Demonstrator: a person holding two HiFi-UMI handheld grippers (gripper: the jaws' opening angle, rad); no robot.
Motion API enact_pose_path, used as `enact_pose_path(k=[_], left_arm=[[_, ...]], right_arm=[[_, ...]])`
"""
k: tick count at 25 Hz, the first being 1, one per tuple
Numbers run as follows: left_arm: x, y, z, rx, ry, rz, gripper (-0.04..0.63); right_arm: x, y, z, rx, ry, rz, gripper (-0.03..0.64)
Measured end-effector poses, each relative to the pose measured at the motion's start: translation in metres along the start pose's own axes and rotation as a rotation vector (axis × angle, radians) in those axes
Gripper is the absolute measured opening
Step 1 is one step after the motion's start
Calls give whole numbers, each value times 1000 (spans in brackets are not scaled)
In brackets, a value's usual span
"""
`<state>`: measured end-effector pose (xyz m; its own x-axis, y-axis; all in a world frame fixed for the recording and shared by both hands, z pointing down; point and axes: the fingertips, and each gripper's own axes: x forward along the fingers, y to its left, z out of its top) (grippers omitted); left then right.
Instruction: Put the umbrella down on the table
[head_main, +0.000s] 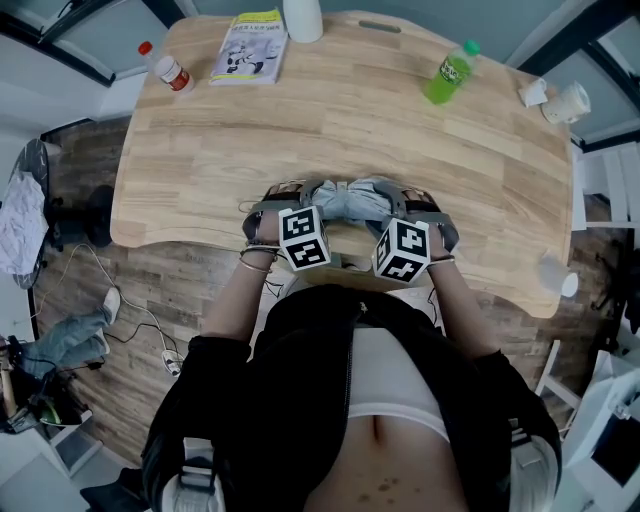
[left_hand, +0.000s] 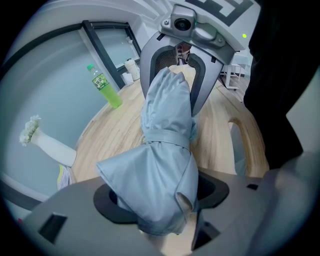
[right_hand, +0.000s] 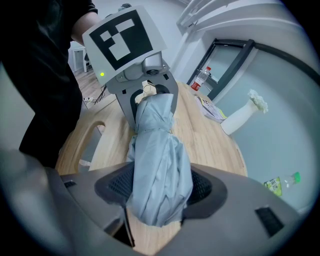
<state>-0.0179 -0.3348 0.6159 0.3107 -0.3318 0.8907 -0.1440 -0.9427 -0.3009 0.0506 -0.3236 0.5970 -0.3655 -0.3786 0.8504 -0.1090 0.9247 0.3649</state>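
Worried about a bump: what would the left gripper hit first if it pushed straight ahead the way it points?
Past the umbrella in its jaws, the left gripper would likely first meet the right gripper, which is shut on the umbrella's far end and faces it.

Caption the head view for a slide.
Left gripper and right gripper hold a folded umbrella at the table's near edge.

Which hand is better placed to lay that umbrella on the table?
Neither left nor right alone: the left gripper and right gripper are each shut on one end of the umbrella over the table; likely lower together.
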Motion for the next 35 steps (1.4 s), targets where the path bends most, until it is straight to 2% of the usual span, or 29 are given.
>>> enact_pose_path(k=[11,27,35], left_arm=[[-2,0,-2,-23,6,40,310],[-18,2,-1,-5,10,69,321],[-29,4,-4,-47,-11,80,321]], right_arm=[[4,0,0,9,-14,9,301],[-3,-2,2,37,-96,4,311],[-12,-7,4,67,-145,-16,318]])
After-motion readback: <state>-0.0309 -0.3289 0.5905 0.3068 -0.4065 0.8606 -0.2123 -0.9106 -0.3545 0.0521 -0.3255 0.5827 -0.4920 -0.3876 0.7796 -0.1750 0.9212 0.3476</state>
